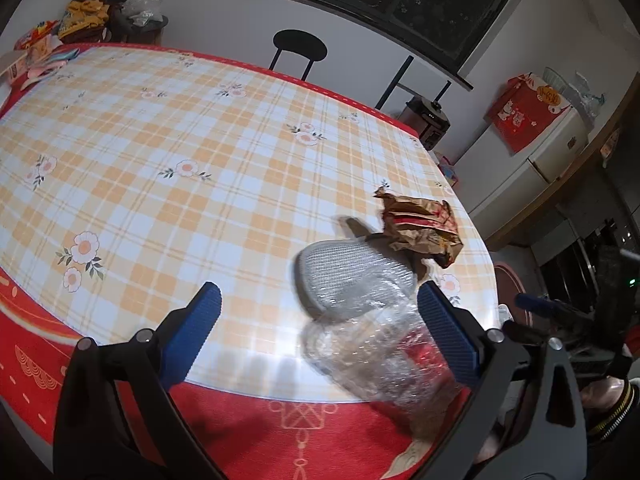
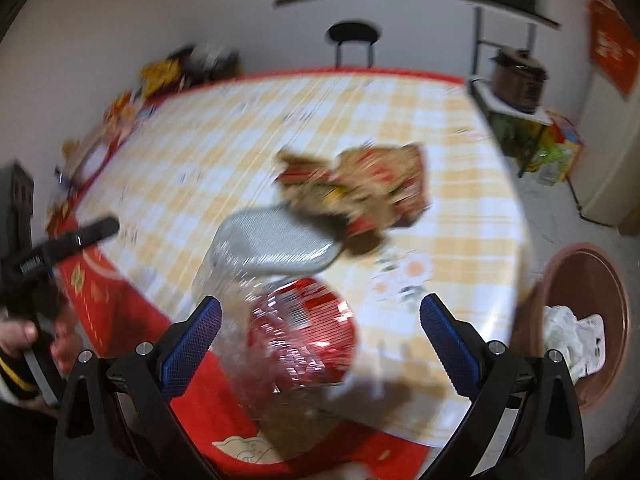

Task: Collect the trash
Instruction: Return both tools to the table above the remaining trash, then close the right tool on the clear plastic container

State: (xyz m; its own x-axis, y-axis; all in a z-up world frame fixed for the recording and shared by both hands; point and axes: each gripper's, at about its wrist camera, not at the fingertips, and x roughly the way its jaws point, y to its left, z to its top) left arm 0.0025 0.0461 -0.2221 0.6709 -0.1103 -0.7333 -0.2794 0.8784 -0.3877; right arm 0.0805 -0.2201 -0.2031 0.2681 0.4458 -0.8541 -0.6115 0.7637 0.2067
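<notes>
Our left gripper [image 1: 320, 336] and right gripper [image 2: 320, 338] both gape wide; lower centre, blur smears the clear plastic wrapper [image 2: 280, 320] and paper bag [image 2: 360, 188].

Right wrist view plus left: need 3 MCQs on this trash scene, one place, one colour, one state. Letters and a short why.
1. Where is the crumpled brown paper bag?
A. in the bin
B. on the table near its right edge
C. on the stool

2. What colour are the gripper pads?
A. blue
B. green
C. white

3. What state is the right gripper in?
A. shut on the bag
B. shut on nothing
C. open

Key:
1 B, the bag lies on the checked tablecloth, just beyond the clear plastic container.
2 A, both views show blue ribbed pads on black fingers.
3 C, its fingers stand wide apart on either side of the container and the red wrapper, gripping nothing; the left gripper is open too. The brown bin on the floor already holds white paper.
</notes>
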